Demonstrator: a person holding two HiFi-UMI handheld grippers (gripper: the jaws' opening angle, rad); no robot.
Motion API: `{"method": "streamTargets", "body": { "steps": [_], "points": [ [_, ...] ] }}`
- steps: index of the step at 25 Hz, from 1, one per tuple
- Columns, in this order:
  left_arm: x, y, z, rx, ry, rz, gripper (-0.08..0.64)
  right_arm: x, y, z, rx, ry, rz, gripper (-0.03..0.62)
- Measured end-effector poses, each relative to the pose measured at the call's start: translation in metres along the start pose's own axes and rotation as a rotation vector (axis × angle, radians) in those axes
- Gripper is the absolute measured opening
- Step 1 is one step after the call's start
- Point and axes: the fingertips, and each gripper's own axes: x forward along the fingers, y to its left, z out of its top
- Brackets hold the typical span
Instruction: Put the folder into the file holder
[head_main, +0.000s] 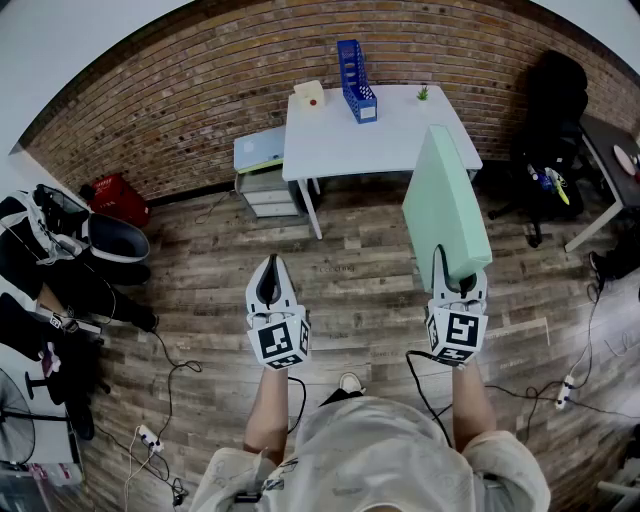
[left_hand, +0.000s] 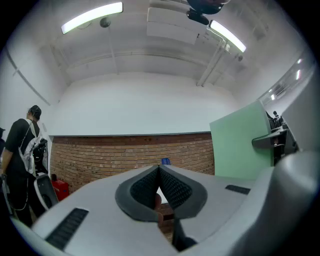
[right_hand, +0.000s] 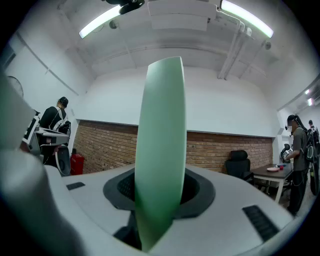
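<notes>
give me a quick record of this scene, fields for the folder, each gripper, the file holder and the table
folder: pale green, held upright on edge over the wooden floor, short of the table
right gripper: closed on the folder's lower end
left gripper: jaws together, nothing between them
file holder: blue, standing near the table's far edge
table: white, ahead of the person by the brick wall; also carries a small plant and a white box
task state: folder not yet in the file holder
</notes>
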Motion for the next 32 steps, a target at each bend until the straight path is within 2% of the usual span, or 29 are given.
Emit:
{"method": "streamTargets", "body": {
  "steps": [11,16,25,32],
  "points": [
    [0.001,-0.006,0.003,0.008,-0.009,-0.041,0.014,0.005,0.011,0.004,-0.001,-0.011,0.002,0.16],
    [0.001,-0.01,-0.004,0.006,0.001,-0.071,0.014,0.011,0.017,-0.004,0.011,0.008,0.008,0.16],
    [0.003,0.009,-0.022,-0.024,0.016,-0.084,0.014,0.017,0.039,-0.02,0.012,0.053,0.003,0.156],
    [0.008,0.018,-0.043,-0.036,0.059,-0.088,0.014,0.023,0.049,-0.033,0.018,0.086,-0.005,0.158]
  ]
}}
